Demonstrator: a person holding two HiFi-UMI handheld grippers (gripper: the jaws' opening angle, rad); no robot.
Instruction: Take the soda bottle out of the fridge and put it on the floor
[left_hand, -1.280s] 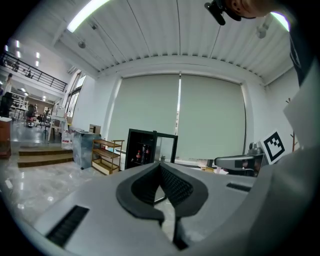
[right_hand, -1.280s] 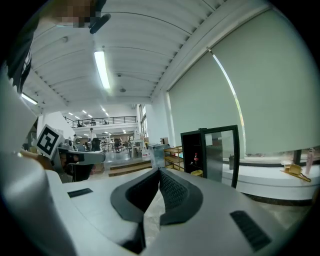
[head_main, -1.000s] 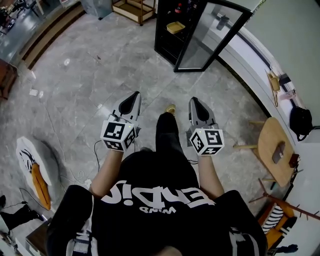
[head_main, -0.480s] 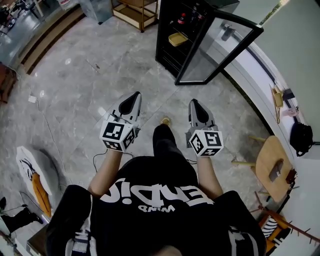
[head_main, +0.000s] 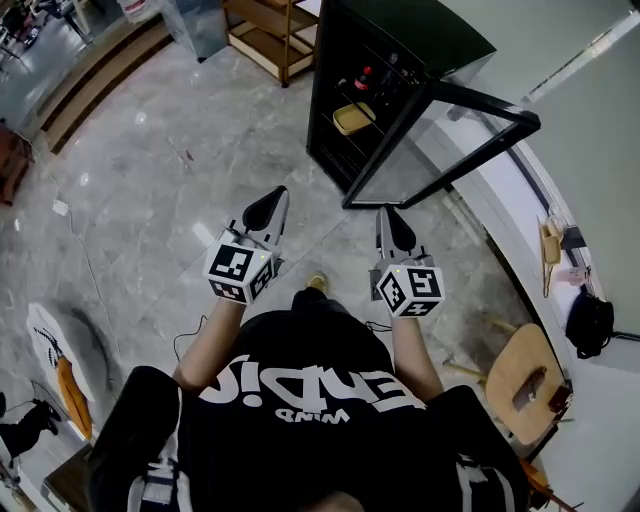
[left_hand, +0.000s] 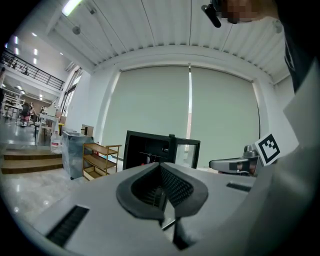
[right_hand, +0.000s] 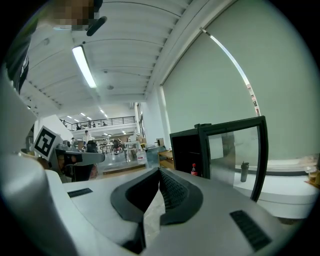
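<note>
A black fridge (head_main: 400, 45) stands ahead with its glass door (head_main: 440, 140) swung open to the right. Inside it, a soda bottle (head_main: 366, 73) with a red cap stands on a shelf, above a yellow tray (head_main: 352, 118). In the right gripper view the bottle (right_hand: 194, 170) shows small in the dark opening. My left gripper (head_main: 268, 205) and right gripper (head_main: 390, 222) are held side by side over the grey floor, well short of the fridge. Both are shut with nothing in them, jaw tips meeting (left_hand: 161, 167) (right_hand: 160, 172).
A wooden shelf unit (head_main: 270, 30) stands left of the fridge. A white counter (head_main: 500, 230) runs along the right wall, with a round wooden stool (head_main: 525, 380) and a black bag (head_main: 590, 320) near it. A white and orange object (head_main: 60, 350) and a cable lie on the floor at left.
The person has walked forward, so the fridge now lies closer and lower in the head view. Both grippers stay shut in front of the body.
</note>
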